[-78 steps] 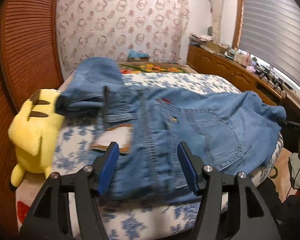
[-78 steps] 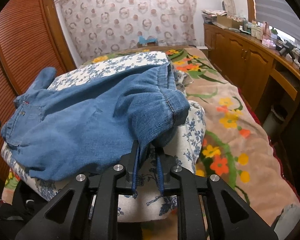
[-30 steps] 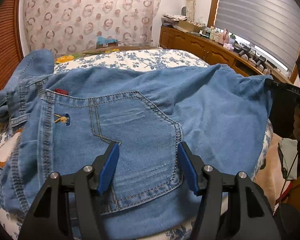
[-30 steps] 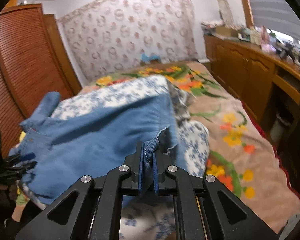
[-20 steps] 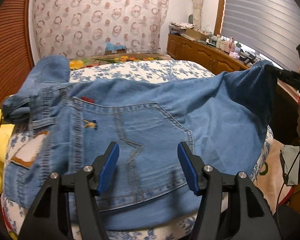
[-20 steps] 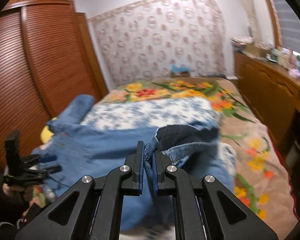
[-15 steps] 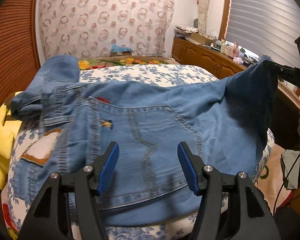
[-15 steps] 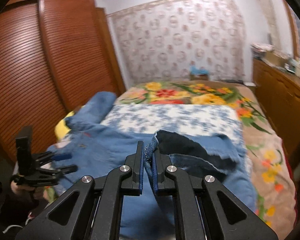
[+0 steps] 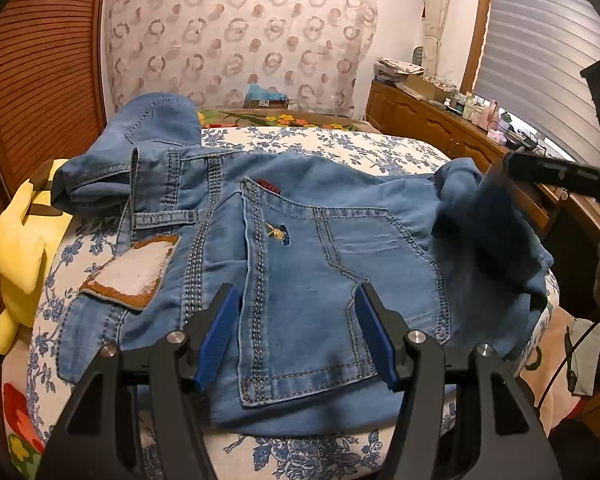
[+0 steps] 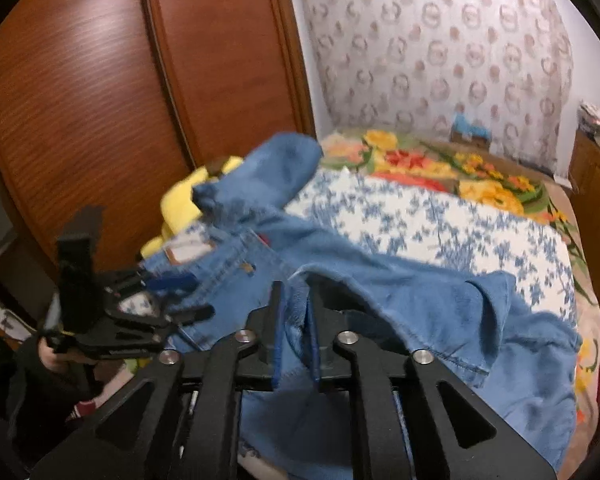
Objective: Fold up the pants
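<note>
Blue denim pants lie spread, back pockets up, on a blue-flowered quilt. My left gripper hovers open over the back pocket, with nothing between its blue pads. At the right edge of the left wrist view, my right gripper holds up the folded-over leg end, which is blurred. In the right wrist view the right gripper has the denim hem between its jaws, which are opening while the cloth still fills the gap. The pants drape toward the left gripper.
A yellow plush toy sits at the quilt's left edge beside the waistband. A brown slatted wardrobe stands close on the left. A wooden dresser with clutter runs along the right wall. A flowered blanket covers the bed beyond.
My right gripper carried the leg end up and over toward the waistband, swinging left, and its jaws have parted slightly. My left gripper shifted sideways over the pocket, still open.
</note>
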Available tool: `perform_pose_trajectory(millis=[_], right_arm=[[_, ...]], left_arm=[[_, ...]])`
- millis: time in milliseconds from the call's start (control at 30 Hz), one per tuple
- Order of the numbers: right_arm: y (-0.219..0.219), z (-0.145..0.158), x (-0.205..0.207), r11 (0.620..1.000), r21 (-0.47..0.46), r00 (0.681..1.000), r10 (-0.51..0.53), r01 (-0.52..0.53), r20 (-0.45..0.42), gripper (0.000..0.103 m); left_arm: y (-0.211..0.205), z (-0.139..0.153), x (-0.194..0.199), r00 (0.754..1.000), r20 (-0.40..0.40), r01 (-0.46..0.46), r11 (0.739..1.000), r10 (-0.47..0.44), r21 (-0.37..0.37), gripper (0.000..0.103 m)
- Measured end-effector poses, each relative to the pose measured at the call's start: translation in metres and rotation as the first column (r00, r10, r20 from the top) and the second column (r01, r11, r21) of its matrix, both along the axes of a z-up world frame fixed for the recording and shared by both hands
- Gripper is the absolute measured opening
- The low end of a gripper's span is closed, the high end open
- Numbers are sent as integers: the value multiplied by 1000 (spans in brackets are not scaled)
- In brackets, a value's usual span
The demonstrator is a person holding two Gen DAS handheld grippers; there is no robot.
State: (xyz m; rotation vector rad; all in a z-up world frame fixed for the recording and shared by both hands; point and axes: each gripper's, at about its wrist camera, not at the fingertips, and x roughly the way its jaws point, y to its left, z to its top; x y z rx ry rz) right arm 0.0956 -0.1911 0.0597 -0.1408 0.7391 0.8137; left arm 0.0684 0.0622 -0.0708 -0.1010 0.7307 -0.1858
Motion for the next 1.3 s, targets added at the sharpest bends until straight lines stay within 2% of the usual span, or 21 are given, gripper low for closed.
perform_pose_trajectory(millis=[67, 233, 433, 633, 867, 1067, 1100, 1133, 1300], right_arm=[[0, -4, 1, 1000, -21, 1000, -14, 14, -4, 22], [-11, 4, -7, 999, -5, 999, -31, 32, 30, 26], [-47, 9, 4, 989, -17, 986, -147, 149, 74, 45], [-85, -8, 16, 965, -61, 964, -251, 256, 85, 45], [-107, -37, 32, 952, -89, 956, -290, 292, 34, 45], [-108, -68, 51, 948, -135, 955, -295, 289, -27, 45], [-107, -73, 55, 947, -144, 955, -295, 287, -38, 45], [-108, -77, 57, 947, -147, 954, -297, 287, -46, 44], [-109, -86, 66, 950, -134, 951, -296, 282, -94, 40]], left_arm=[[-1, 0, 0, 1000, -3, 4, 1000, -4, 0, 60], [-10, 2, 2, 1000, 0, 27, 1000, -27, -3, 60], [-28, 9, 10, 997, 9, 83, 996, -83, 15, 60], [-48, 21, 23, 991, 27, 133, 991, -133, 8, 60], [-69, 23, 29, 979, 26, 202, 979, -202, 1, 60], [-82, 11, 37, 971, 6, 238, 971, -238, -12, 60], [-85, 9, 38, 970, 3, 243, 970, -243, -1, 57], [-88, 9, 40, 968, 4, 250, 968, -250, 6, 49], [-94, 6, 44, 957, 1, 289, 957, -289, -14, 36]])
